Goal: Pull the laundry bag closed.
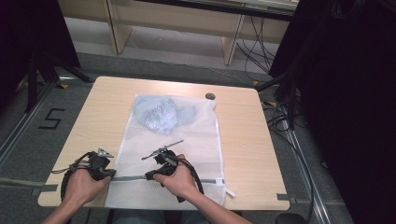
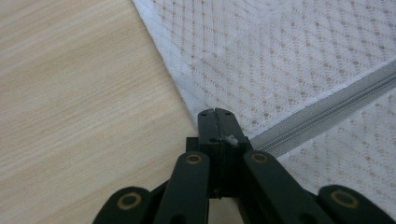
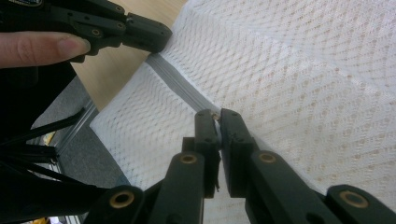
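The mesh laundry bag (image 1: 173,154) is lying near the surface's (image 1: 93,116) front edge, its zipper (image 2: 322,114) running left to right. My left hand-held gripper (image 2: 215,112) is pinching the zipper's left end; my right hand-held gripper (image 3: 218,114) is clamping the zipper pull (image 3: 215,116).

L gripper (image 2: 215,113) jaws shut tight on edge of white mesh bag (image 2: 299,60), right at near end of its grey zipper (image 2: 327,109), which runs off to the right. Bare wood table (image 2: 79,102) to the left.
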`<state>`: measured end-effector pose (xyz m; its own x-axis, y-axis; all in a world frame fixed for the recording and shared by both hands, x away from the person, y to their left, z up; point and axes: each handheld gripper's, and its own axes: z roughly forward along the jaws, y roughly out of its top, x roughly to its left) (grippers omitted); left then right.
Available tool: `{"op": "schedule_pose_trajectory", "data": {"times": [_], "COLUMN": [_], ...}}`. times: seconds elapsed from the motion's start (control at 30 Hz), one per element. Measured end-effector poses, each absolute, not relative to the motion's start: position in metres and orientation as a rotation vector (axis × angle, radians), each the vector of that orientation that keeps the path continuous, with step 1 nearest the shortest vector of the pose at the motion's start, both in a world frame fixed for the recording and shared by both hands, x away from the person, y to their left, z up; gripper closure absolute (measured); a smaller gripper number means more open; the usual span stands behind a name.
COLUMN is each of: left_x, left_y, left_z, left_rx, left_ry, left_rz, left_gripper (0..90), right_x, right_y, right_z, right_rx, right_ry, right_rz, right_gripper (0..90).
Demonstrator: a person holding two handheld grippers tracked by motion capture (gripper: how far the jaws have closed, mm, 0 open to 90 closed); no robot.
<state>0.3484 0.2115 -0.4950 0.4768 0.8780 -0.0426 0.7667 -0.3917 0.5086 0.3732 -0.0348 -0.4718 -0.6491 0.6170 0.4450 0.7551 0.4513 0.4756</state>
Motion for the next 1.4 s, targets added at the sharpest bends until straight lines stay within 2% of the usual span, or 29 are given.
{"op": "schedule_pose_trajectory", "data": {"times": [1.4], "left_x": [0.349], "left_y": [0.211], "left_z": [-0.495], "left_rx": [2.254], "left_ry": [1.380], "left_rz": [0.314], "left_gripper": [90.0], "right_x": [0.374], "right_y": [-0.055], "right_z": [-0.468], "right_rx": [-1.245], "right_ry": [-2.484], "right_rz": [-0.974], "right_gripper": [86.9]}}
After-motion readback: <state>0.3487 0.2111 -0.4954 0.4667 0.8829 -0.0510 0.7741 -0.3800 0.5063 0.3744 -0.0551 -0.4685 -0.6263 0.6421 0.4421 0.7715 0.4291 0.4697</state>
